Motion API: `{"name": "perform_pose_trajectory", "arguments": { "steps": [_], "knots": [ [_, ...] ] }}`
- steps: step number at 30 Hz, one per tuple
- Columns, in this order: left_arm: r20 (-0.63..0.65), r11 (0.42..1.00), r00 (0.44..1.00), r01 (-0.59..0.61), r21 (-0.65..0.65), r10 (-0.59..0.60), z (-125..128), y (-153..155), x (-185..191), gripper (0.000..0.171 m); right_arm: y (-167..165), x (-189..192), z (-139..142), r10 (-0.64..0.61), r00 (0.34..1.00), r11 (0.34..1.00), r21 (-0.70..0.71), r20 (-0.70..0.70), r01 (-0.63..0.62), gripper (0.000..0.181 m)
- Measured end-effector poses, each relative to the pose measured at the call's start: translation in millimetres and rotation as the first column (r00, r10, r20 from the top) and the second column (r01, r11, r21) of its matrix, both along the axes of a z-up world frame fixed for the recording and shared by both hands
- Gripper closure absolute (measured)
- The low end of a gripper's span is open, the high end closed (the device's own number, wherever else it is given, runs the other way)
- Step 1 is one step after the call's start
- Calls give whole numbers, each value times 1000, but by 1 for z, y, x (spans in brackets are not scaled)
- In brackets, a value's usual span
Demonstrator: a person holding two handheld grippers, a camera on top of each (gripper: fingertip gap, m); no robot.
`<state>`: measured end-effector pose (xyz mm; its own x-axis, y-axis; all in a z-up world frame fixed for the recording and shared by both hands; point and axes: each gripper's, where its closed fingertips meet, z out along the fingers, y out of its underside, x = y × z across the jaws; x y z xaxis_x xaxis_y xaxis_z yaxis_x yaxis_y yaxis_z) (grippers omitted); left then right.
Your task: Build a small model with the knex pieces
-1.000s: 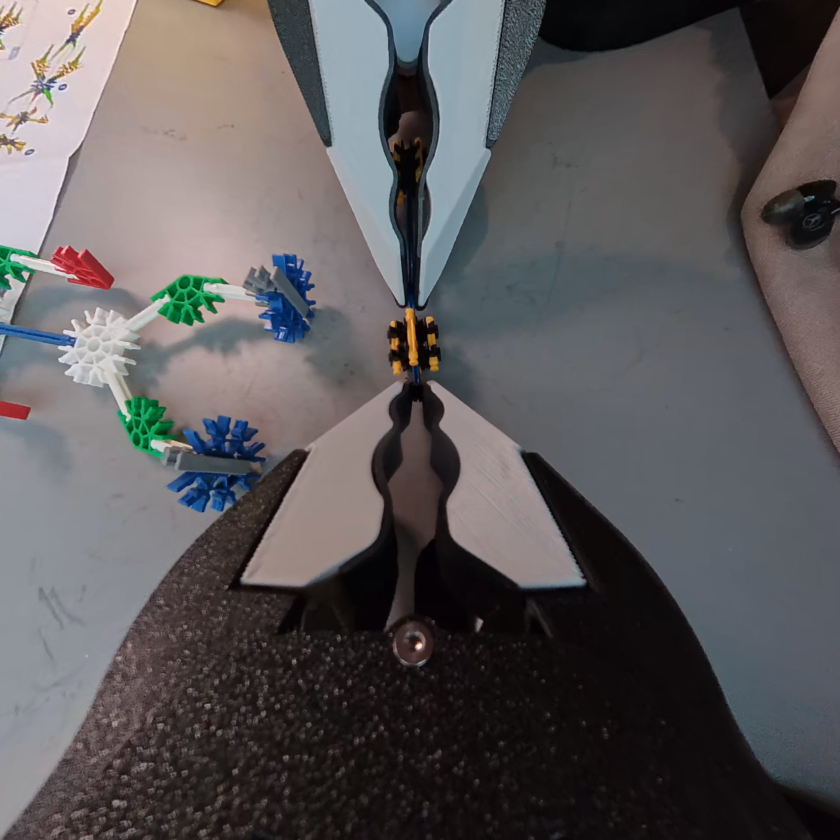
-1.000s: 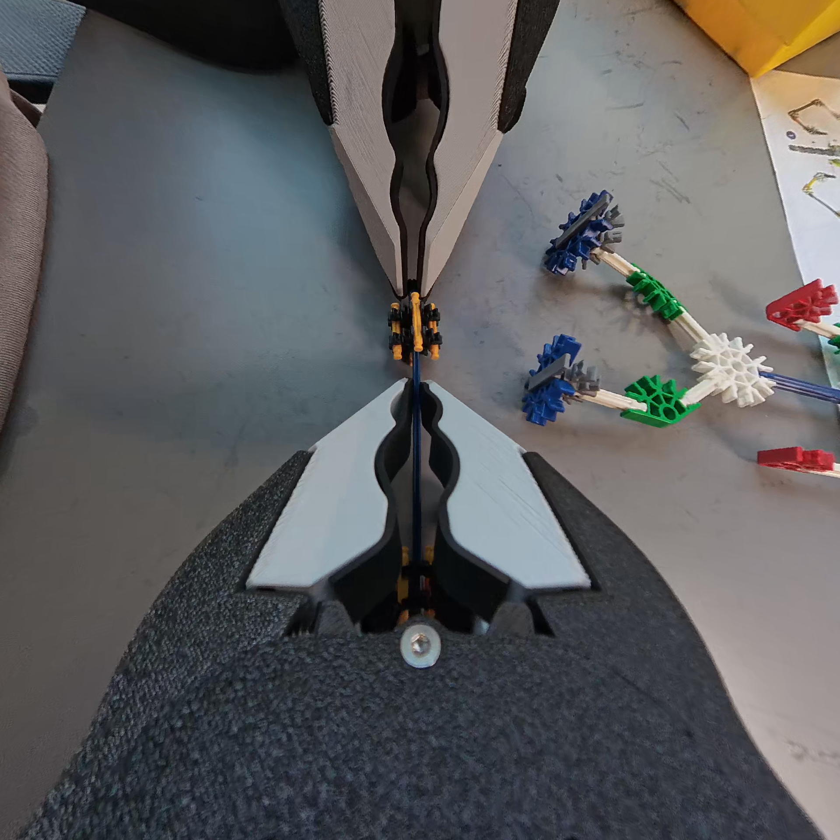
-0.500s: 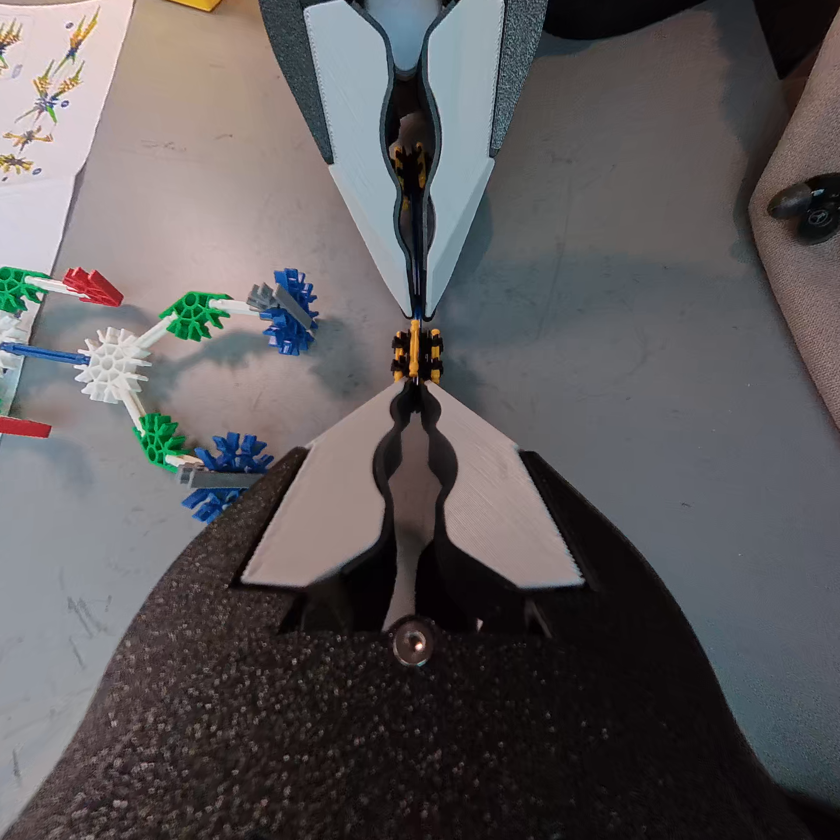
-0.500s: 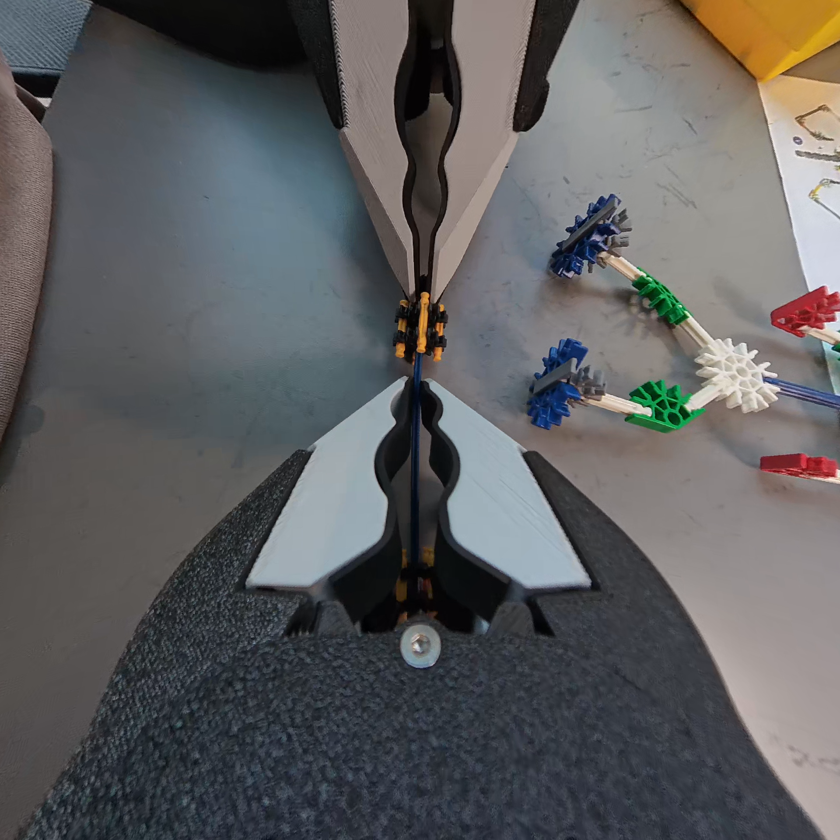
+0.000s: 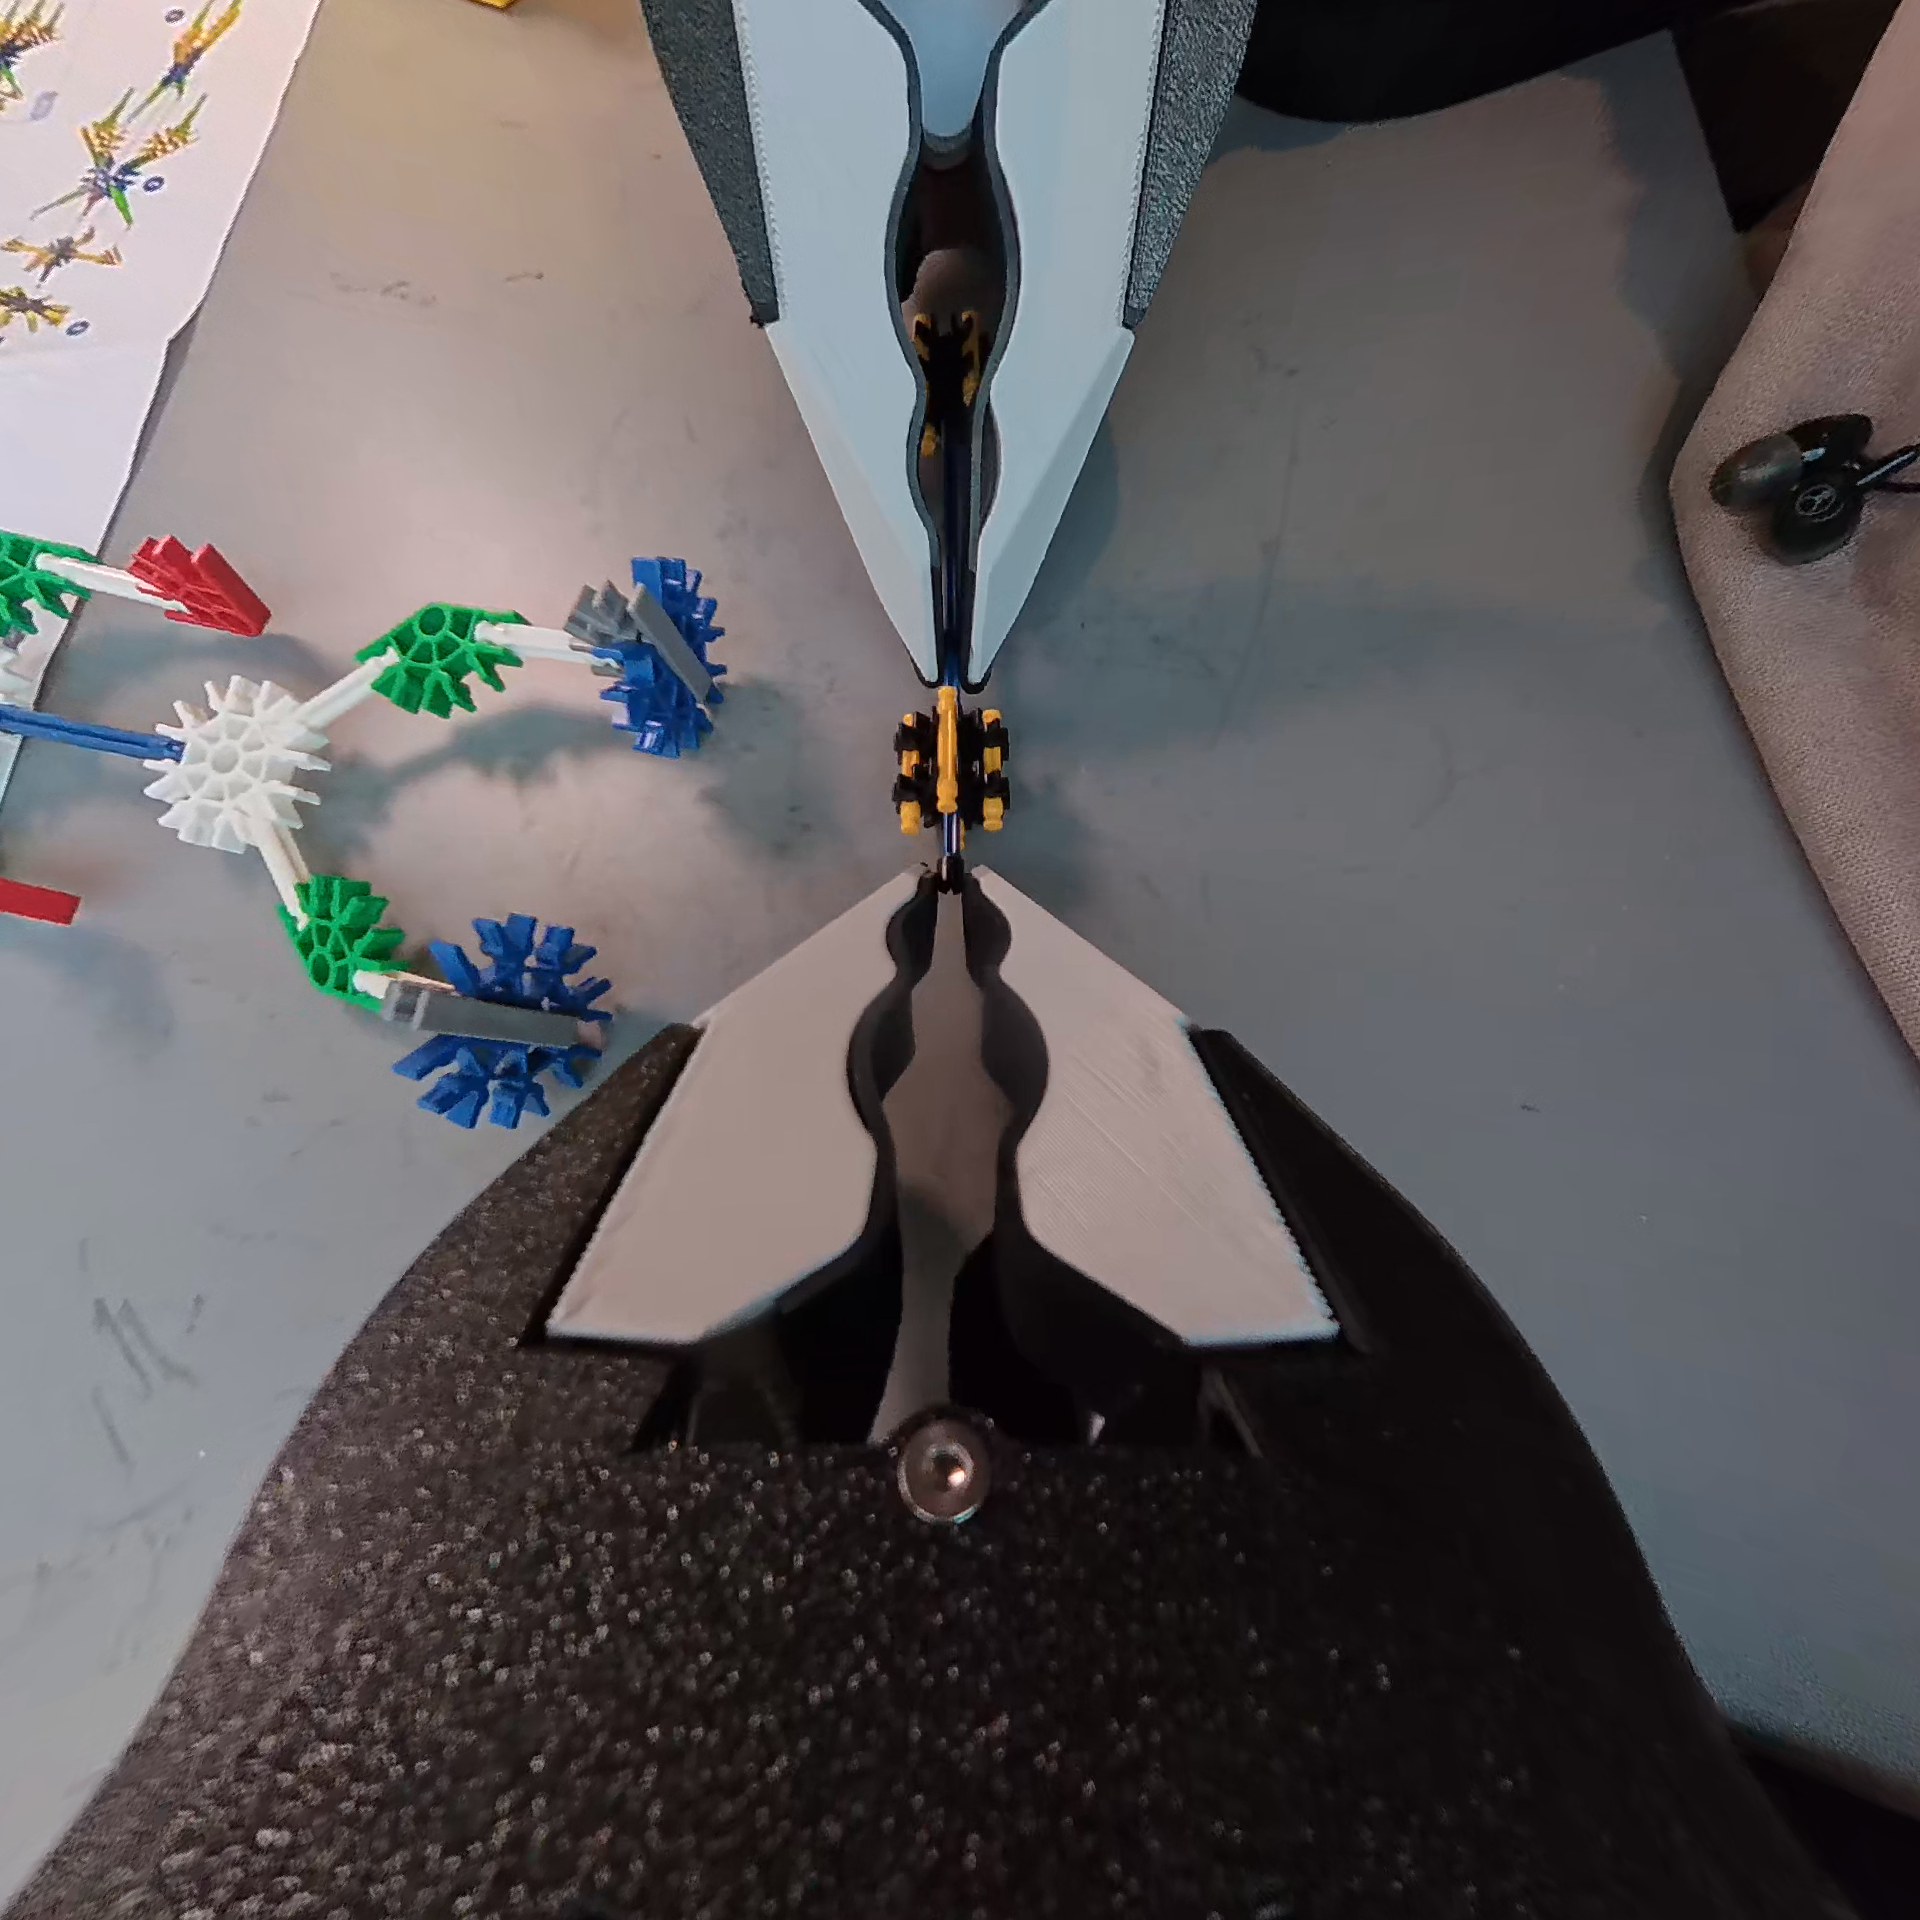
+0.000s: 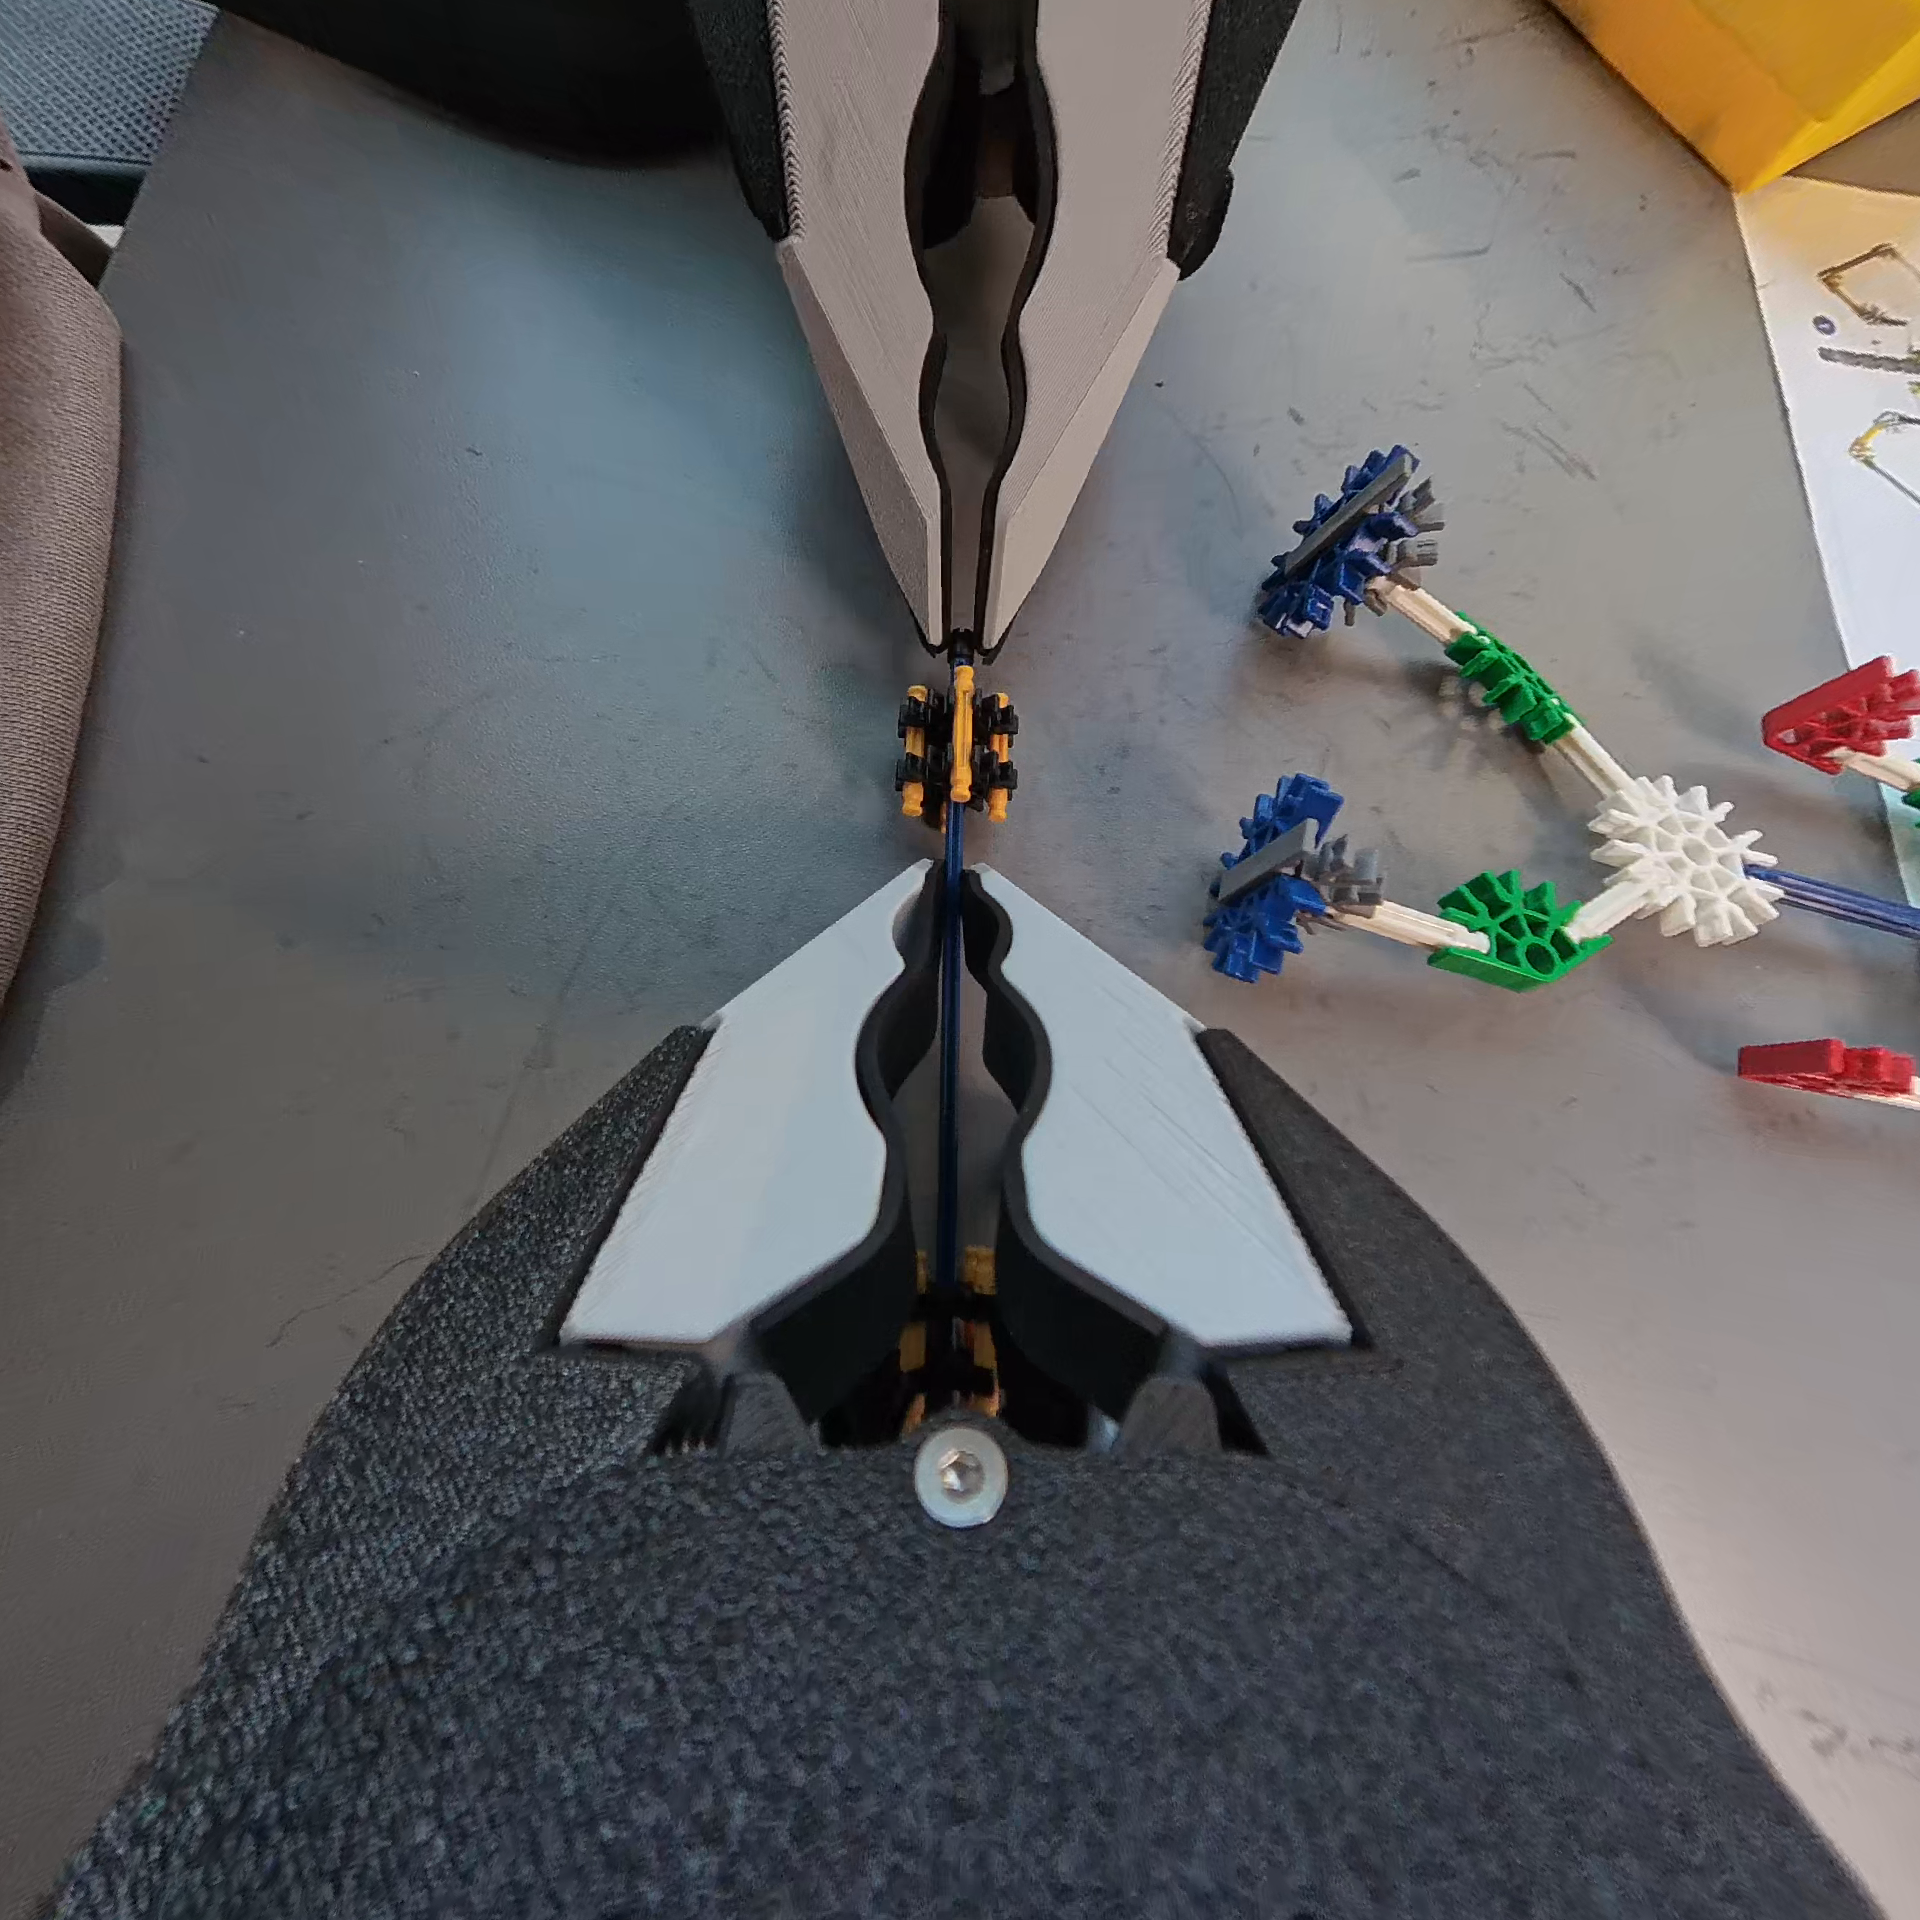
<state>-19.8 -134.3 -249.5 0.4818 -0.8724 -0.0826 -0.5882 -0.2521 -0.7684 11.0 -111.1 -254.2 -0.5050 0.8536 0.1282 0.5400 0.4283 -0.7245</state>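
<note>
My two grippers face each other tip to tip above the grey table (image 5: 1351, 831). Both are shut on one thin blue rod (image 6: 948, 1039). A small black-and-yellow connector cluster (image 5: 951, 769) sits on the rod in the gap between the tips. My left gripper (image 5: 945, 878) pinches the rod's end just below the cluster. My right gripper (image 6: 951, 868) holds the rod along its jaws. A second black-and-yellow cluster (image 6: 951, 1340) sits deep between its fingers and also shows in the left wrist view (image 5: 943, 353). The left gripper (image 6: 964, 644) shows at the top of the right wrist view, and the right gripper (image 5: 951, 681) at the top of the left wrist view.
A built toy model (image 5: 234, 764) with white, green, blue, grey and red connectors lies on the table, left in the left wrist view and right in the right wrist view (image 6: 1673, 862). A printed sheet (image 5: 94, 208), a yellow box (image 6: 1766, 73) and beige fabric (image 5: 1829, 644) border the table.
Both grippers stay shut on the rod. The left gripper's tips have drawn back very slightly from the cluster, and the views have shifted a little over the table.
</note>
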Motion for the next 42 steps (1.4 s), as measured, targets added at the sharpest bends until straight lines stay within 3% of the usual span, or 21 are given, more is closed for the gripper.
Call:
{"name": "perform_pose_trajectory", "arguments": {
  "steps": [32,39,42],
  "knots": [
    [38,1000,999,11,-18,-10,-1,0,1,167,-1,-1,-1,2,1000,1000,-6,6,-2,179],
    [33,1000,999,-28,-2,28,0,4,-14,165,5,6,12,10,1000,998,-59,-17,-11,146],
    [107,999,993,-45,-26,48,11,3,-16,146,21,19,23,-9,1000,998,-55,-2,8,132]
  ]
}}
